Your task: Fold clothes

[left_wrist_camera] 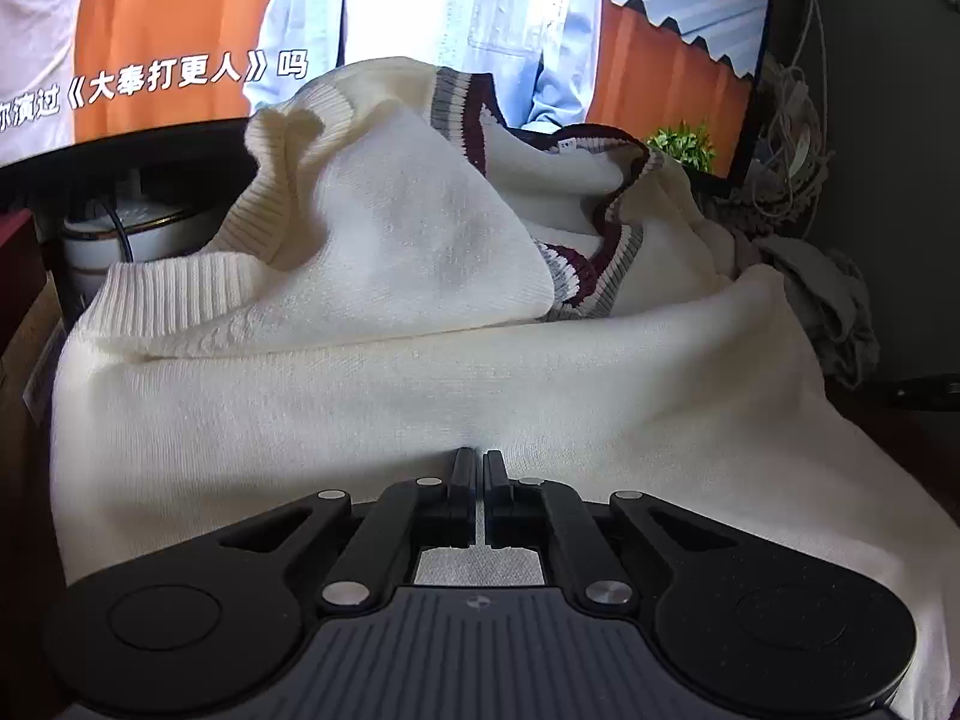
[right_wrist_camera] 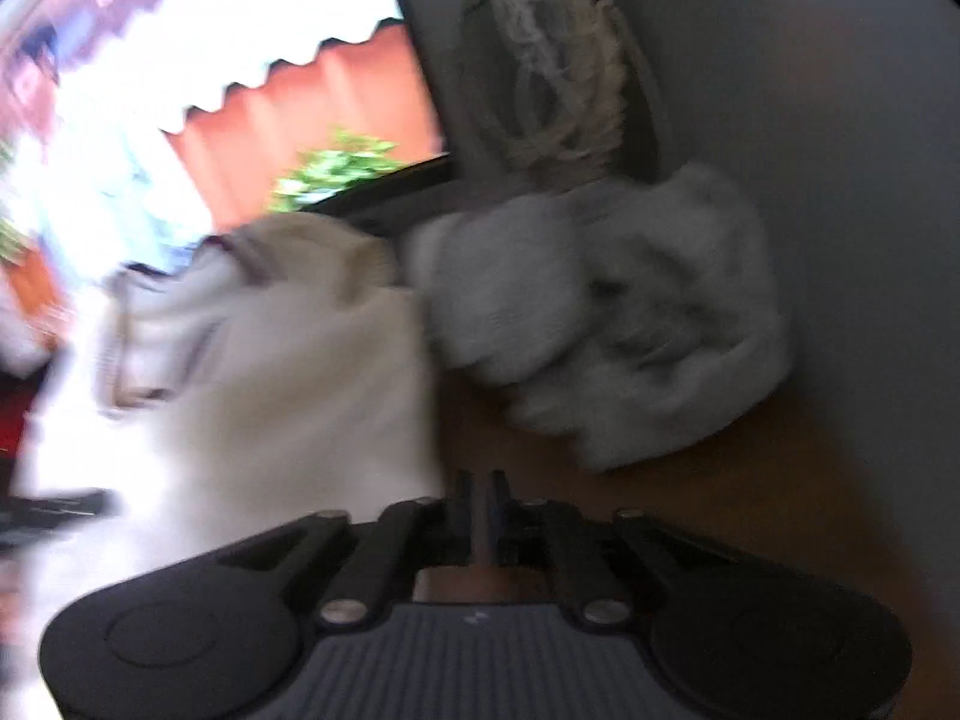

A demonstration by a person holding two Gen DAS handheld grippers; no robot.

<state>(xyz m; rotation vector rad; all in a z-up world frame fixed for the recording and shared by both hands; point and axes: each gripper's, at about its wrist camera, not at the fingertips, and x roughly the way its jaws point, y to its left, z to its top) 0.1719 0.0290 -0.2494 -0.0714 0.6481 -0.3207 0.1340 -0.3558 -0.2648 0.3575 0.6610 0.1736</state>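
A cream knit sweater (left_wrist_camera: pixel 420 396) with a maroon and grey striped V-neck (left_wrist_camera: pixel 576 276) lies bunched on the table, its upper part folded over toward me. My left gripper (left_wrist_camera: pixel 479 457) sits on the sweater's near panel, and the cloth puckers at its shut fingertips. In the blurred right wrist view the same sweater (right_wrist_camera: pixel 288 396) is at the left. My right gripper (right_wrist_camera: pixel 480 483) is just off the sweater's right edge, over bare wood, with its fingers together and nothing between them.
A crumpled grey garment (right_wrist_camera: pixel 630 324) lies on the brown table (right_wrist_camera: pixel 780 480) to the right of the sweater, against a grey wall. A large lit screen (left_wrist_camera: pixel 420 12) stands right behind. Tangled white cables (left_wrist_camera: pixel 792 138) hang at the right, and a white pot (left_wrist_camera: pixel 120 234) sits at the left.
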